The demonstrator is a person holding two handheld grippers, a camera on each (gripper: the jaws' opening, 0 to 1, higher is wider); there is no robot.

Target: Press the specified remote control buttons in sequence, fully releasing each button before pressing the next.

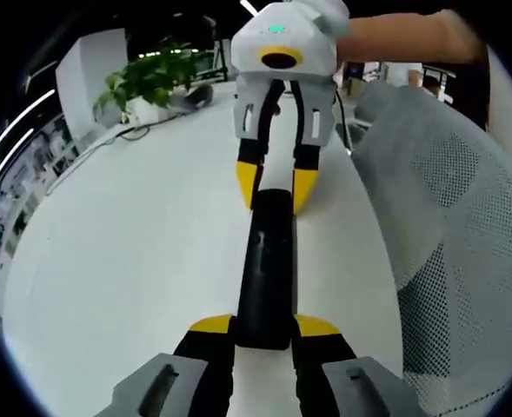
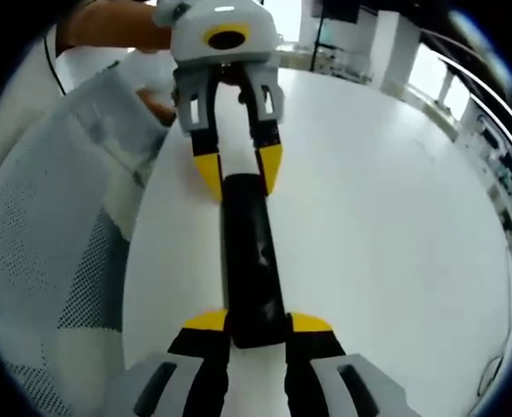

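Observation:
A long black remote control (image 1: 264,261) lies lengthwise on the white table (image 1: 125,261). In the left gripper view my left gripper (image 1: 264,326) is shut on its near end, yellow fingertips on either side. My right gripper (image 1: 275,187) faces me from the far end and is shut on that end. In the right gripper view the same remote control (image 2: 251,261) runs from my right gripper (image 2: 258,322) at the bottom up to my left gripper (image 2: 238,171). The remote's buttons are too dark to make out.
A grey mesh chair (image 1: 447,200) stands close along the table's edge and appears again as the chair (image 2: 56,261) in the right gripper view. A potted plant (image 1: 151,78) and a cable sit at the table's far end. A person's forearm (image 1: 403,39) reaches in behind the right gripper.

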